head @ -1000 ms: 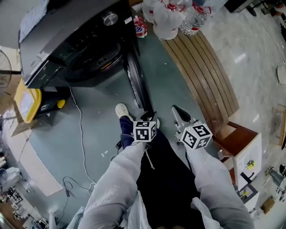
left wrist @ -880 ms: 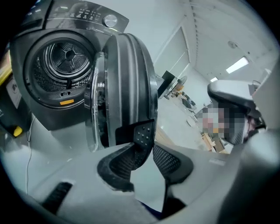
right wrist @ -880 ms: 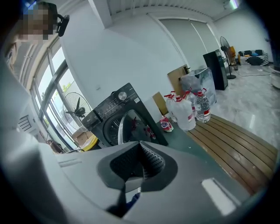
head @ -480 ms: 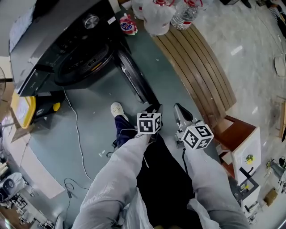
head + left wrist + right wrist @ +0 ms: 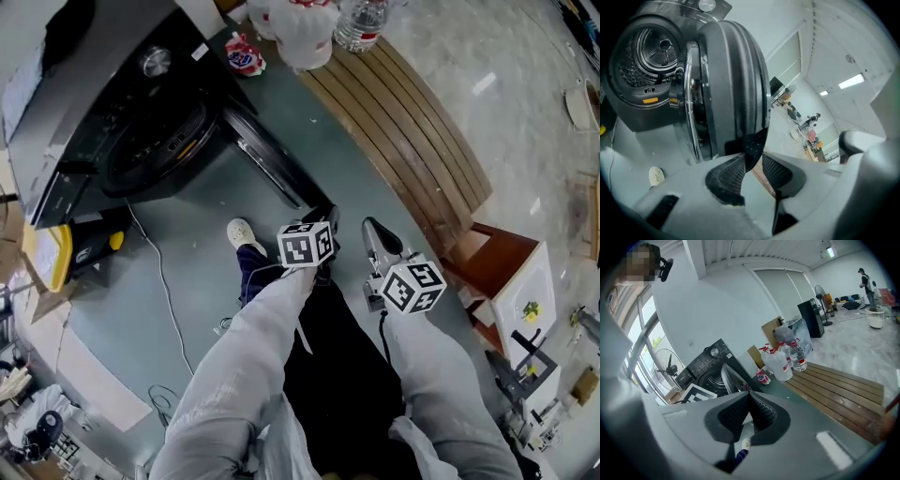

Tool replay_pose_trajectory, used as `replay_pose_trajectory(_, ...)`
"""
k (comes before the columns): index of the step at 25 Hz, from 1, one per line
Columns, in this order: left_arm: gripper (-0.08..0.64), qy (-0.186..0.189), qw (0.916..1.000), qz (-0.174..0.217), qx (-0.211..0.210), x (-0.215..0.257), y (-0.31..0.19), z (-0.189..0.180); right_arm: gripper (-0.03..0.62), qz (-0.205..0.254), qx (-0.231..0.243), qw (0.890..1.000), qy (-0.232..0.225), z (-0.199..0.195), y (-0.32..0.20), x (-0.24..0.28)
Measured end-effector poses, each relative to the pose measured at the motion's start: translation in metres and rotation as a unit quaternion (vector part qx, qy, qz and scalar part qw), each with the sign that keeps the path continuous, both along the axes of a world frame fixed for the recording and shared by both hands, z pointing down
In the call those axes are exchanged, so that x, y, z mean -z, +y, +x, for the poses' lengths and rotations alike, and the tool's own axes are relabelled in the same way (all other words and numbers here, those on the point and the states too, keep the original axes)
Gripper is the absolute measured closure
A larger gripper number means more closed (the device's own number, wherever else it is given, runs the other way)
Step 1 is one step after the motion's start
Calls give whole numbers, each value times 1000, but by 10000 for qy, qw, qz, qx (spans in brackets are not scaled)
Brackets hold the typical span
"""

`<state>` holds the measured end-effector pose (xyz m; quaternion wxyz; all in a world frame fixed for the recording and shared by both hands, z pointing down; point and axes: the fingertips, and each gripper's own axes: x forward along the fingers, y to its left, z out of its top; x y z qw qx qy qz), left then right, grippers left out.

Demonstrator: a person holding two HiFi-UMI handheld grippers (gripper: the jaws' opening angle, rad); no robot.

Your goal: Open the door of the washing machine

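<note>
**Left tool**: the jaws stand part-way closed and have just been closing. The free rim of the door runs down between them, and the pads appear to pinch it.

**Right tool**: the jaws are together with nothing between them. It is carried just beside the left tool, apart from the door.

**Door:** round, dark and thick-rimmed. It stands swung well out from the front of the washing machine, with its free edge at the left tool. The drum is fully exposed. Judged: the opening is all but done.

**Handling, judged:**
- The door is stiff and fairly heavy, and it turns only about its hinge.
- The rim looks like smooth plastic, so a narrow pinch could slip.
- The best hold is the free rim, farthest from the hinge.
- Any further pull should follow the door's arc and not twist it.

**Surroundings:**
- The machine stands on a grey-green floor.
- A white cable trails across the floor.
- A pale shoe shows near the tools.
- Wooden decking runs alongside.
- Plastic bags and a water bottle stand at the far end of the decking.
</note>
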<state>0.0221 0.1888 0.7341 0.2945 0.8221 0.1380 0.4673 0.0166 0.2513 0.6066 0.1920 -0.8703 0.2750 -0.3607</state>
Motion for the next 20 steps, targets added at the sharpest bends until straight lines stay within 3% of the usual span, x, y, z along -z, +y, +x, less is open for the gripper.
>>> replay_pose_trajectory(6, 349, -5, 9989, -192, -434, 6, 17, -5, 584, 70, -78, 9999, 90, 1, 0, 13)
replay_pose_trajectory(12, 321, 101, 9978, -334, -563, 31, 20, -16, 584, 104, 25, 9997, 241, 8, -9, 33)
replay_pose_trajectory(20, 321, 482, 9983, -253, -211, 94, -45, -36, 584, 313, 340, 9979, 459, 17, -52, 75)
